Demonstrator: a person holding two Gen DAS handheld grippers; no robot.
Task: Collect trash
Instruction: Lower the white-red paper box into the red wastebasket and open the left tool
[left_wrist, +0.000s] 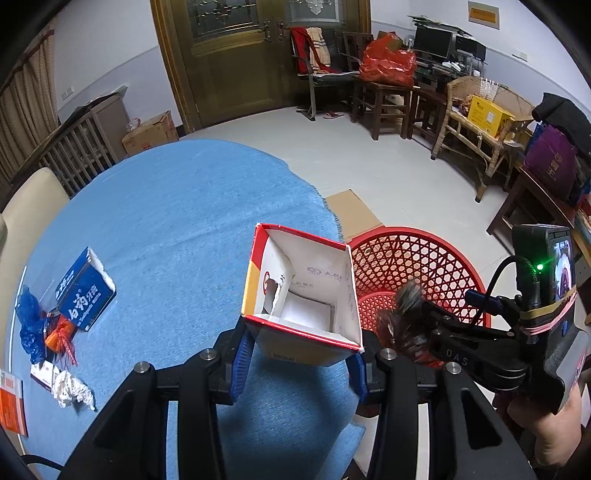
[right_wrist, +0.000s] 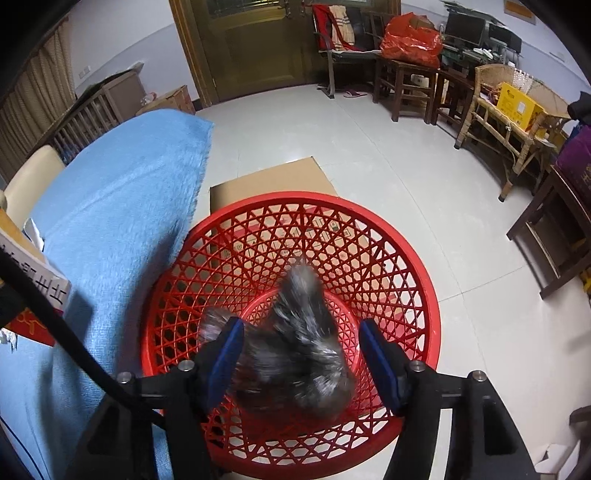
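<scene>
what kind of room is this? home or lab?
Most likely a lived-in home room, not a lab: a wooden double door with patterned glass, a rattan armchair holding a yellow box, and wooden chairs piled with a red plastic bag. Monitors sit in the far corner.

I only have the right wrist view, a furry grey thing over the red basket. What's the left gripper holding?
Observer: The left gripper is clamped on an open red-and-white carton, over the blue cloth beside the red basket.
Operator: Any trash left on the table?
Observer: Yes: a blue toothpaste box, a blue plastic bag and crumpled white paper, on the cloth's left side.
Operator: Anything inside the carton?
Observer: Nothing visible; its inside looks bare white.
</scene>
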